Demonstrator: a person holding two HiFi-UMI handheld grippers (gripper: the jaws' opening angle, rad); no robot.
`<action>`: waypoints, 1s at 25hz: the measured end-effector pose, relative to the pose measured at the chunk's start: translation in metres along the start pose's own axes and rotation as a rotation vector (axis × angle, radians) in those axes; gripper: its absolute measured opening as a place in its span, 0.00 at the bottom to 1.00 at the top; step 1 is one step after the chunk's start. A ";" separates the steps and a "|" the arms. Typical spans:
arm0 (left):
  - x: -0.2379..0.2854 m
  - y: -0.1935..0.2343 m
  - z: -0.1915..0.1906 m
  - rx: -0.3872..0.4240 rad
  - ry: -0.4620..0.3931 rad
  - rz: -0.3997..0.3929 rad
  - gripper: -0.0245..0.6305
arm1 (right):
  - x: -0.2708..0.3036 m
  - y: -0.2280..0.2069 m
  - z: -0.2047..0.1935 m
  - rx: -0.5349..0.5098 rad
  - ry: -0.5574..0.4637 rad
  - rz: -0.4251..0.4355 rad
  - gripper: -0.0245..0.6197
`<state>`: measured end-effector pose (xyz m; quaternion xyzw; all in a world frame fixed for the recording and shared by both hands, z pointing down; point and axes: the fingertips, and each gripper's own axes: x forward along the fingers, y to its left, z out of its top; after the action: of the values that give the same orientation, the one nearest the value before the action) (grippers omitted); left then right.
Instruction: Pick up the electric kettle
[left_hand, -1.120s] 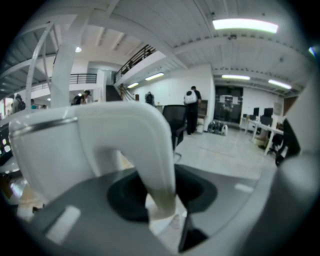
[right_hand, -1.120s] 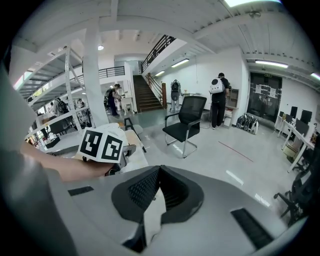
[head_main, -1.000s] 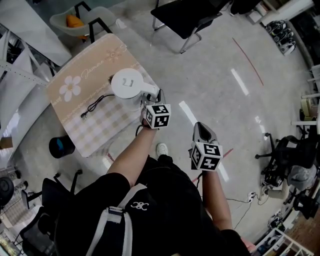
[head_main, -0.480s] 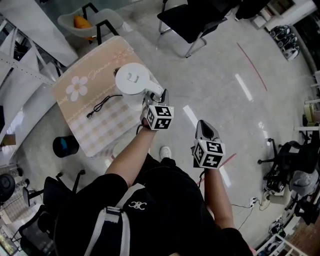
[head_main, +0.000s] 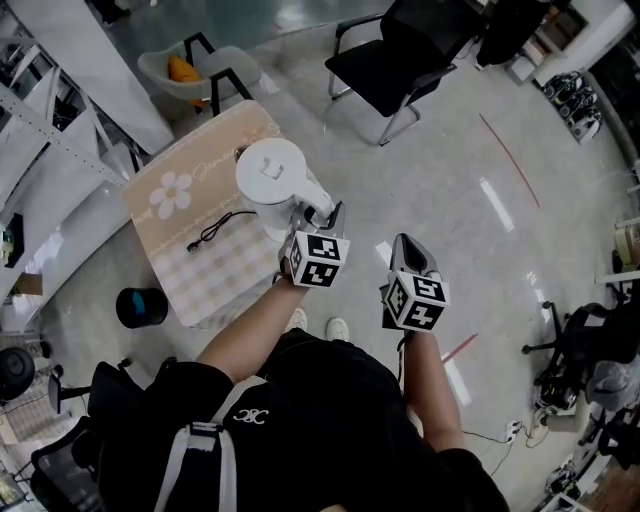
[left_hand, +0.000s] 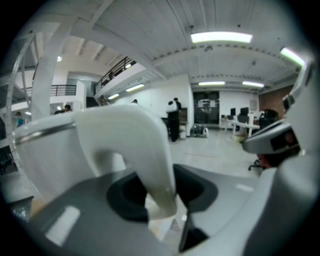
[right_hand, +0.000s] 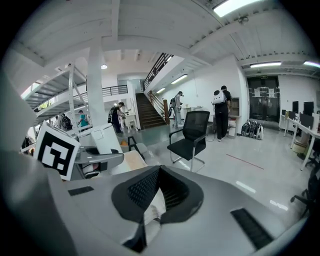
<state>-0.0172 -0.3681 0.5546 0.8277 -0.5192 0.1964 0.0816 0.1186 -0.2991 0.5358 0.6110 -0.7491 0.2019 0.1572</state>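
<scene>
The room is a large open hall with a pale, glossy floor (head_main: 480, 260). A black office chair (head_main: 400, 50) stands well apart from the work area.

The table (head_main: 180, 275) is small and is covered by a beige checked cloth with a flower print. The cloth is soft and may drag if the kettle base catches it. A black power cord (head_main: 215, 228) lies loose on the cloth and runs under the kettle; its attachment point is hidden.

The electric kettle (head_main: 272, 175) is white, rigid and smooth-walled. It sits over the table corner nearest the person and appears to be clear of the cloth. Expect moderate weight, more if it is filled; the fill level cannot be seen. Liquid inside shifts when the body tilts, so keep it upright.

Take hold at the handle (left_hand: 145, 150) only; the body is too wide and too slick.

The left gripper (head_main: 333, 210) is clamped across the handle. The right gripper (head_main: 405, 242) is beside it with its jaws together on nothing.
</scene>
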 end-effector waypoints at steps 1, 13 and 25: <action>-0.005 -0.004 0.005 -0.005 -0.004 -0.013 0.25 | 0.000 -0.001 0.005 0.001 -0.014 -0.002 0.04; -0.057 -0.054 0.045 0.021 -0.004 -0.124 0.25 | -0.021 0.009 0.063 -0.025 -0.185 0.034 0.04; -0.059 -0.085 0.053 0.024 -0.008 -0.188 0.26 | -0.031 -0.001 0.055 -0.026 -0.182 0.021 0.04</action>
<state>0.0487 -0.2990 0.4879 0.8744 -0.4374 0.1907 0.0876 0.1266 -0.3005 0.4732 0.6170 -0.7691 0.1376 0.0944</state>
